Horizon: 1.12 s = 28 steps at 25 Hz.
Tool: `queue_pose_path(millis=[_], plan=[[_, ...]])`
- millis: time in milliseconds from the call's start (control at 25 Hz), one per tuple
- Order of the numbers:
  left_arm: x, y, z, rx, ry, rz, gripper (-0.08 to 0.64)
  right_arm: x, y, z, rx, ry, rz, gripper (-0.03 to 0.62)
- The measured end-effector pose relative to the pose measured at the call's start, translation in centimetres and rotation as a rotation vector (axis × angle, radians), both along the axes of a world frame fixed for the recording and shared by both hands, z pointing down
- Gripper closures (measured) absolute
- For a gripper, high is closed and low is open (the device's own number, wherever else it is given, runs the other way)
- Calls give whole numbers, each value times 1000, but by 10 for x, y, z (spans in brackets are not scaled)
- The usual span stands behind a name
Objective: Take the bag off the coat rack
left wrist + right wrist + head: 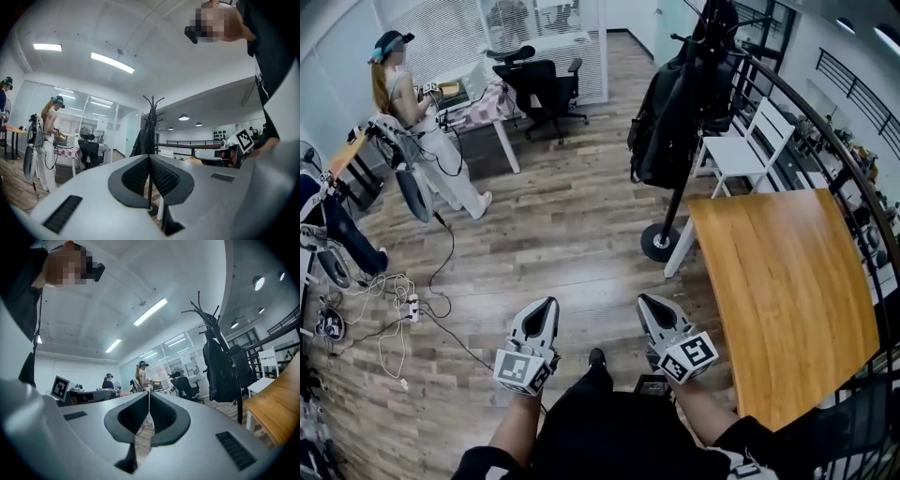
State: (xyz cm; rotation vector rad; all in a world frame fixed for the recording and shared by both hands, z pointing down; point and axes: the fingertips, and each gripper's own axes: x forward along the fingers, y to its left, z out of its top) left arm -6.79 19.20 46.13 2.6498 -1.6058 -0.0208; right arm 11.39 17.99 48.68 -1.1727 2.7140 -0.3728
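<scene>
A black bag (670, 122) hangs on the black coat rack (673, 202), which stands on a round base on the wood floor left of the wooden table. The same black bag (224, 369) shows at the right in the right gripper view, and the rack (151, 117) rises straight ahead in the left gripper view. My left gripper (546, 305) and right gripper (645, 300) are held low in front of my body, well short of the rack. Both are shut with nothing between the pads.
A wooden table (787, 291) fills the right side, with a white chair (748, 150) and a black railing (825, 122) behind it. A person (422, 122) stands at the far left by a desk with black office chairs (546, 89). Cables (403, 309) lie on the floor at the left.
</scene>
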Motion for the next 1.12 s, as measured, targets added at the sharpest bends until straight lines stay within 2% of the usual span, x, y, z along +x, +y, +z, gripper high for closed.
queue_pose_path(millis=[280, 440, 520, 760, 1000, 1120], plan=[[-15, -80, -10, 6, 10, 62, 545, -16, -65, -10, 2, 3, 33, 560], [-15, -110, -11, 41, -83, 111, 545, -25, -101, -12, -1, 25, 59, 560], [-16, -123, -15, 53, -97, 130, 545, -36, -115, -16, 6, 27, 59, 560], [-32, -156, -13, 49, -46, 145, 545, -57, -148, -21, 47, 48, 54, 560], [-39, -180, -7, 19, 11, 145, 546, -48, -170, -18, 30, 59, 93, 560], [-42, -198, 3, 23, -3, 150, 546, -41, -180, -8, 6, 57, 114, 560]])
